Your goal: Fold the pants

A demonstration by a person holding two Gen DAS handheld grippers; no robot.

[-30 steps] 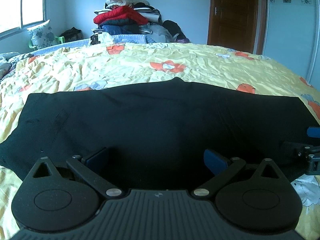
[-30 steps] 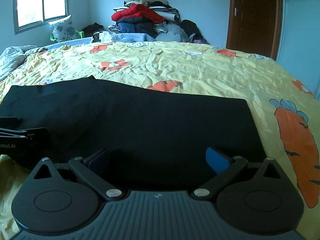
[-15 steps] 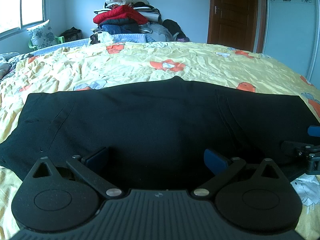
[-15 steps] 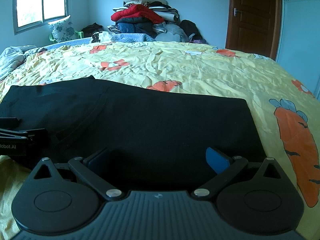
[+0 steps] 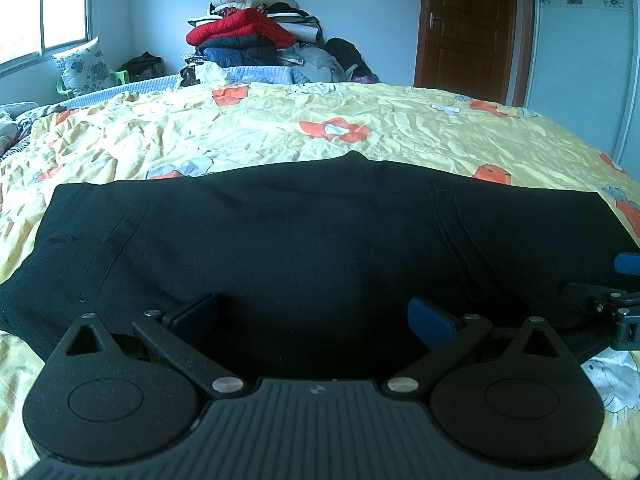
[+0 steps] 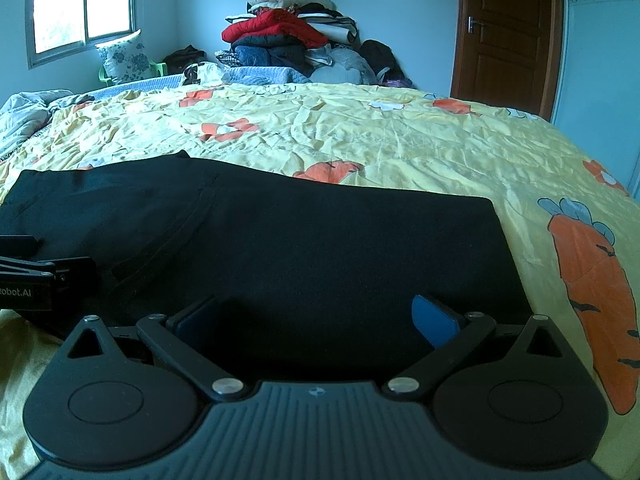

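Black pants (image 5: 304,236) lie flat across the yellow bedspread, folded lengthwise; they also show in the right wrist view (image 6: 304,248). My left gripper (image 5: 314,314) is open, low over the pants' near edge, with nothing between its blue pads. My right gripper (image 6: 316,318) is open too, low over the near edge toward the pants' right end. The right gripper shows at the right edge of the left wrist view (image 5: 612,304). The left gripper shows at the left edge of the right wrist view (image 6: 36,280).
The bed (image 5: 320,136) carries a wrinkled yellow cover with orange flowers and a carrot print (image 6: 596,292). A pile of clothes (image 5: 248,40) stands at the far wall. A wooden door (image 5: 472,24) is at the back right, a window (image 6: 80,8) at the back left.
Both grippers stay open over the pants' near edge. The views have shifted only slightly; the pants lie as before.
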